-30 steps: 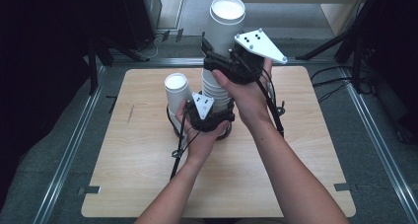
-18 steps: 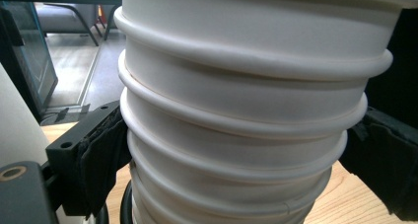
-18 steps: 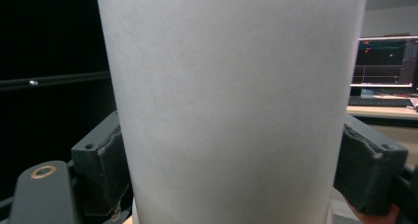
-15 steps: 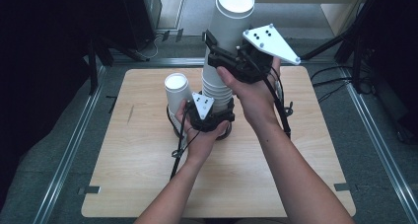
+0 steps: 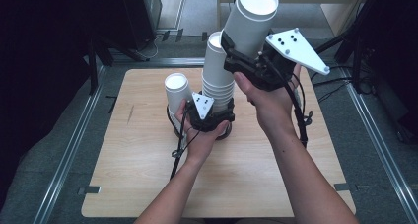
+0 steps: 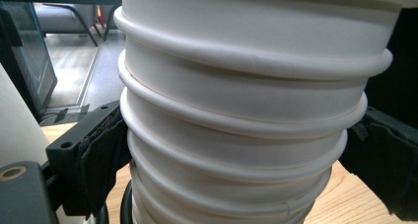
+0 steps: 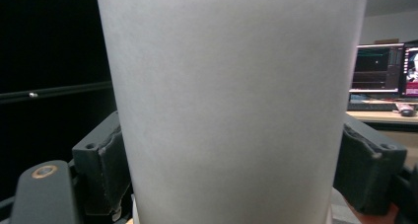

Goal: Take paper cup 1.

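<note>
A tall stack of white paper cups [image 5: 217,71] stands on the wooden table [image 5: 148,160]. My left gripper [image 5: 212,116] is shut on its lower part, and its black pads [image 6: 103,155] press both sides of the ribbed stack [image 6: 246,110]. My right gripper [image 5: 241,56] is shut on a single white cup [image 5: 251,21], held tilted in the air above and to the right of the stack. In the right gripper view this cup [image 7: 231,110] sits between the pads [image 7: 106,155]. Another lone cup [image 5: 178,93] stands just left of the stack.
Metal rails [image 5: 74,145] run along both sides of the table. Cables [image 5: 300,115] trail from the grippers over the table's right half. Dark stands and equipment [image 5: 123,21] rise behind the far edge. A lit monitor [image 7: 377,68] is far off.
My right gripper has carried its cup up and to the right, off the top of the stack, and tilted it. The left gripper and the stack have stayed put.
</note>
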Action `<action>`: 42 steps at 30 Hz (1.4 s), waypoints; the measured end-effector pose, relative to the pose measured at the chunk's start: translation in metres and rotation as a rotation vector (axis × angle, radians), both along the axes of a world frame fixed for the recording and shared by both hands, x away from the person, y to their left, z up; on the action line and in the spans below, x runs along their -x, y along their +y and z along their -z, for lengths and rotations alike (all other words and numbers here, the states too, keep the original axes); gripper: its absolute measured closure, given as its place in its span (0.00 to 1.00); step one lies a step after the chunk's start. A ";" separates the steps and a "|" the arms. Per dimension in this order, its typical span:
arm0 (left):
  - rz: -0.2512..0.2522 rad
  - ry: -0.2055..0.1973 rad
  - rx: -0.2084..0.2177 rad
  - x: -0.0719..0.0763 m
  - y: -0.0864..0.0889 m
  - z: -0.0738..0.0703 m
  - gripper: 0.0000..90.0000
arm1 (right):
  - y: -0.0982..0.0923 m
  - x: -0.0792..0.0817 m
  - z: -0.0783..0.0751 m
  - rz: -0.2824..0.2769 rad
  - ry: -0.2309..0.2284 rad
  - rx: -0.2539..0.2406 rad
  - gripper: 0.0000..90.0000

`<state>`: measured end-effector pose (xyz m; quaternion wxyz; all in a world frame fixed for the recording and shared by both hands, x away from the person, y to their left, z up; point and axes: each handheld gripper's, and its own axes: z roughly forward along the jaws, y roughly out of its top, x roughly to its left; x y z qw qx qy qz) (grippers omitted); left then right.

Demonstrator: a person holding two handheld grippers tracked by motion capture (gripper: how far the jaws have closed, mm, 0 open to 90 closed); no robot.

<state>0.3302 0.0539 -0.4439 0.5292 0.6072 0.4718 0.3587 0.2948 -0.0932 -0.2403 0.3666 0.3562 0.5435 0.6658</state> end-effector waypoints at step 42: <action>0.131 0.011 0.035 0.045 0.021 -0.015 0.01 | -0.069 0.035 0.129 0.121 0.077 0.129 0.16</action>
